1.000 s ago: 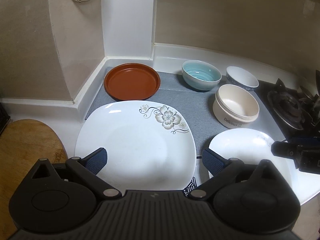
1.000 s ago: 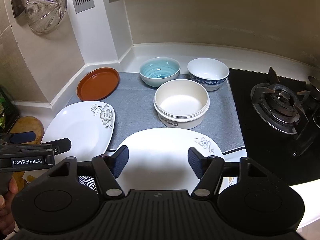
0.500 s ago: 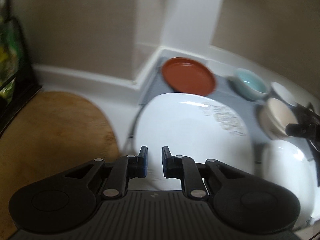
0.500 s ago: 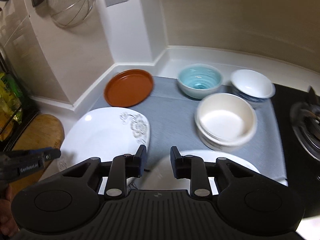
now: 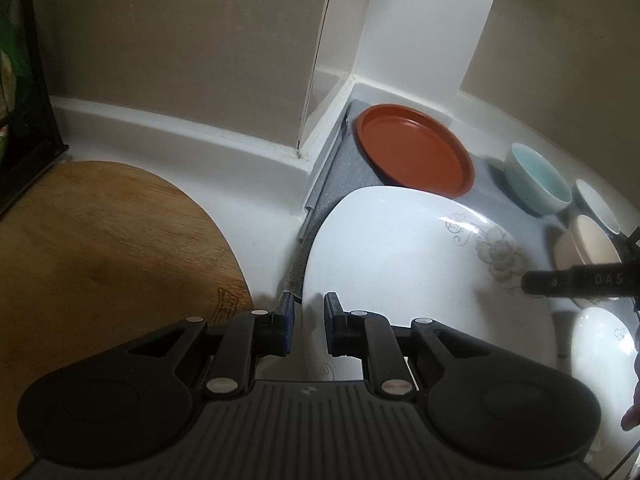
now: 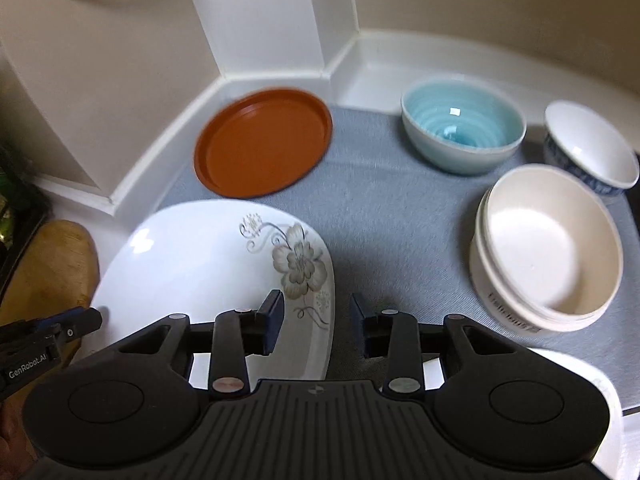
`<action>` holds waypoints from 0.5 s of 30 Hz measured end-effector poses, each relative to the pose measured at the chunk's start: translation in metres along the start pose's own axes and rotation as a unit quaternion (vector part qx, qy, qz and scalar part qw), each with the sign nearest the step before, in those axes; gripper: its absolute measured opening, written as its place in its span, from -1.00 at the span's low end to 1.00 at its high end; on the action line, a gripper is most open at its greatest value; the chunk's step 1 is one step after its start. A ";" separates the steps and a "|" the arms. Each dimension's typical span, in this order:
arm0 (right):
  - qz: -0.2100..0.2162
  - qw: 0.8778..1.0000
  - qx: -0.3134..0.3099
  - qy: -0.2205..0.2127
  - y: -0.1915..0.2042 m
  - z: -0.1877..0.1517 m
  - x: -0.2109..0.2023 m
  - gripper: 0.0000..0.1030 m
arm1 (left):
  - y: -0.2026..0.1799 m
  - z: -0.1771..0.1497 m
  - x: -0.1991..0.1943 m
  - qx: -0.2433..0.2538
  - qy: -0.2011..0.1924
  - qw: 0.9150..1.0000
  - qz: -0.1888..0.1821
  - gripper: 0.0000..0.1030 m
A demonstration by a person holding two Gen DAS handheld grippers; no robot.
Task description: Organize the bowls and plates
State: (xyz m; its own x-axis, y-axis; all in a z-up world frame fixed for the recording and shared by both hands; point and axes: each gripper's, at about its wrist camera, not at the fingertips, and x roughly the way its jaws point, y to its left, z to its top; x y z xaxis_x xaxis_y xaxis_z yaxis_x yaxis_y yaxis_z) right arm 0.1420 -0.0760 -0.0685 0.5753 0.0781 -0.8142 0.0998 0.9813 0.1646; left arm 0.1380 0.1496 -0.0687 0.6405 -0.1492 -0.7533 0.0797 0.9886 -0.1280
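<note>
Here the flowered white plate [image 6: 200, 264] lies at the near left of the grey mat [image 6: 380, 208], its left rim hanging over the mat's edge towards the wooden board [image 5: 100, 240]. The left gripper [image 5: 309, 320] sits at that left rim. Its jaws have just been closing and now stand nearly together, leaving only a slit. The rim shows through the slit, but whether the pads touch it cannot be made out.

The right gripper [image 6: 316, 316] hangs over the plate's right rim. Its jaws have just been opening and stand moderately apart, with the rim and bare mat visible in the gap and nothing pressed between the pads.

Far left on the mat lies the brown plate [image 6: 260, 144], blurred in the right wrist view. To its right are the pale blue bowl [image 6: 460, 128] and the blue-patterned white bowl [image 6: 592, 148], the latter cut off at the frame edge. The cream bowl [image 6: 548, 248] stands nearer; its lettering is too smeared to read. The second white plate [image 6: 600, 380] at near right is mostly hidden behind the gripper body.
</note>
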 end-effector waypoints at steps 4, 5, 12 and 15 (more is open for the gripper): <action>-0.004 1.000 -0.001 0.020 0.002 -0.003 0.007 -0.25 | -0.001 0.000 0.007 0.005 0.006 1.000 -0.015 -0.66; -0.004 1.000 0.000 0.024 0.002 -0.003 0.009 -0.25 | -0.002 0.000 0.008 0.007 0.006 1.000 -0.015 -0.65; 0.009 0.999 -0.001 0.036 0.005 -0.008 0.015 -0.28 | 0.000 0.001 0.011 0.004 0.005 1.000 -0.024 -0.63; 0.012 1.000 -0.006 0.026 0.008 -0.012 0.014 -0.36 | 0.002 -0.001 0.009 0.006 0.000 1.000 -0.026 -0.63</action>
State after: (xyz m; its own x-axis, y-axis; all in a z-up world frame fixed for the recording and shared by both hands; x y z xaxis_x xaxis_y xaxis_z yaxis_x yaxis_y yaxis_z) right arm 0.1417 -0.0654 -0.0854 0.5340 0.1109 -0.8382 0.0761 0.9810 0.1783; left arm 0.1426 0.1504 -0.0764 0.6349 -0.2005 -0.7461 0.1228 0.9796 -0.1588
